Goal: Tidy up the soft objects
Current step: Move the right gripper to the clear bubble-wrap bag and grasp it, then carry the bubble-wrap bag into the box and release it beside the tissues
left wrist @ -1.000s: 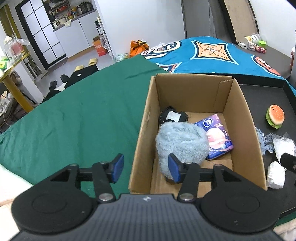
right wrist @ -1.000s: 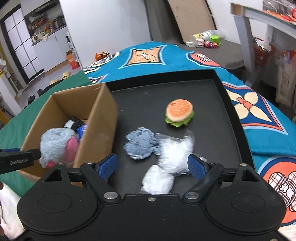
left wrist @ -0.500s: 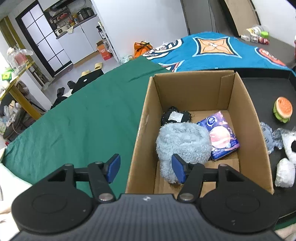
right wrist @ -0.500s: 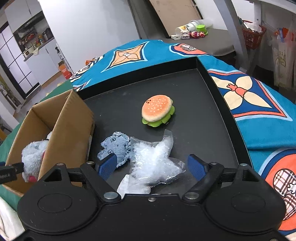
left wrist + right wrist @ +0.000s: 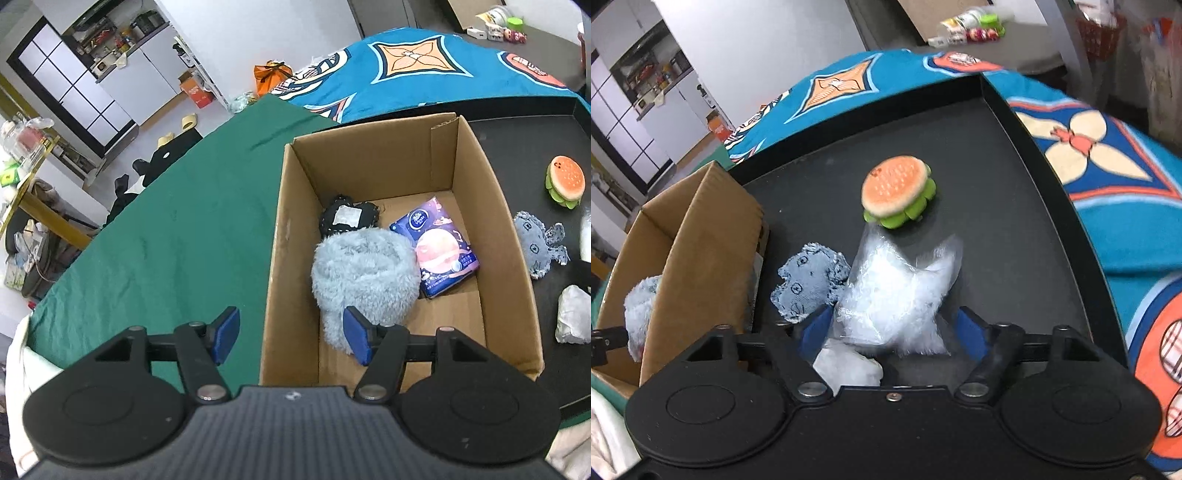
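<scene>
In the left wrist view the left gripper (image 5: 291, 338) has drawn a little farther back, its jaws spread and empty above the near wall of the cardboard box (image 5: 291, 266), where the fluffy blue plush (image 5: 364, 273) lies beside the tissue pack (image 5: 436, 245). In the right wrist view the right gripper (image 5: 892, 332) has closed in from wide open and now pinches the clear plastic bag (image 5: 892, 295) on the black tray (image 5: 1015, 229), just before the burger toy (image 5: 895, 192).
</scene>
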A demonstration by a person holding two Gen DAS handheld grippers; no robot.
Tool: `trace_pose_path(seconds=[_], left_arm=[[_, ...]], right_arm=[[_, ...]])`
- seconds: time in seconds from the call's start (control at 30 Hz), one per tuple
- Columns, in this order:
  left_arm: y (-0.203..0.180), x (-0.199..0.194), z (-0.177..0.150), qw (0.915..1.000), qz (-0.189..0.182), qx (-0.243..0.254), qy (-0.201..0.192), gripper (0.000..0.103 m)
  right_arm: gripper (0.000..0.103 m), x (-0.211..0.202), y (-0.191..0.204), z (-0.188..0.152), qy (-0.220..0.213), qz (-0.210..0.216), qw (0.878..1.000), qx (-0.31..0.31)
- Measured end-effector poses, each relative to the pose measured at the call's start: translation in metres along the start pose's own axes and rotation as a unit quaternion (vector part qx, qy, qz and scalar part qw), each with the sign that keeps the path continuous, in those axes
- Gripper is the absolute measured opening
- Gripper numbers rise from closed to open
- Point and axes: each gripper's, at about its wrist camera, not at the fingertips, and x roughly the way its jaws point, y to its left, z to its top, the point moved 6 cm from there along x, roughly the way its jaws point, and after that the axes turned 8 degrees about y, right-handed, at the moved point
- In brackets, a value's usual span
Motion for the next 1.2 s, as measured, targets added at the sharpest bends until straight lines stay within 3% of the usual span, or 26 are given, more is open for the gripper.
trace_pose_path(seconds=[0.13, 0.23, 0.47, 0.7, 0.93, 1.2], left_arm=[[0.001, -0.005, 0.008, 0.9999, 0.005, -0.009, 0.006, 0.060], [-0.001, -0.004, 0.014, 0.9997, 0.007, -0.018, 0.011, 0.061], [-0.015, 0.003, 0.023, 0.9997, 0.012, -0.012, 0.019, 0.061], [-0.012, -0.001, 0.020, 0.9998, 0.008, -0.016, 0.003, 0.061], [-0.001, 0.001, 0.012, 0.9997, 0.004, -0.021, -0.006, 0.061], [0.016, 0.001, 0.001, 0.9989, -0.024, -0.038, -0.014, 0.061]], right_arm=[[0.043, 0.000, -0.006, -0.001, 0.000, 0.010, 1.000, 0.013], [0.040, -0.003, -0.009, -0.003, -0.004, 0.013, 1.000, 0.011], [0.037, -0.013, -0.026, -0.002, -0.007, 0.021, 0.999, 0.037], [0.036, -0.027, -0.034, 0.000, -0.008, 0.022, 0.999, 0.043], [0.036, -0.040, -0.026, 0.004, -0.029, 0.005, 0.999, 0.032], [0.036, -0.063, -0.009, 0.008, -0.057, -0.007, 0.998, 0.019]])
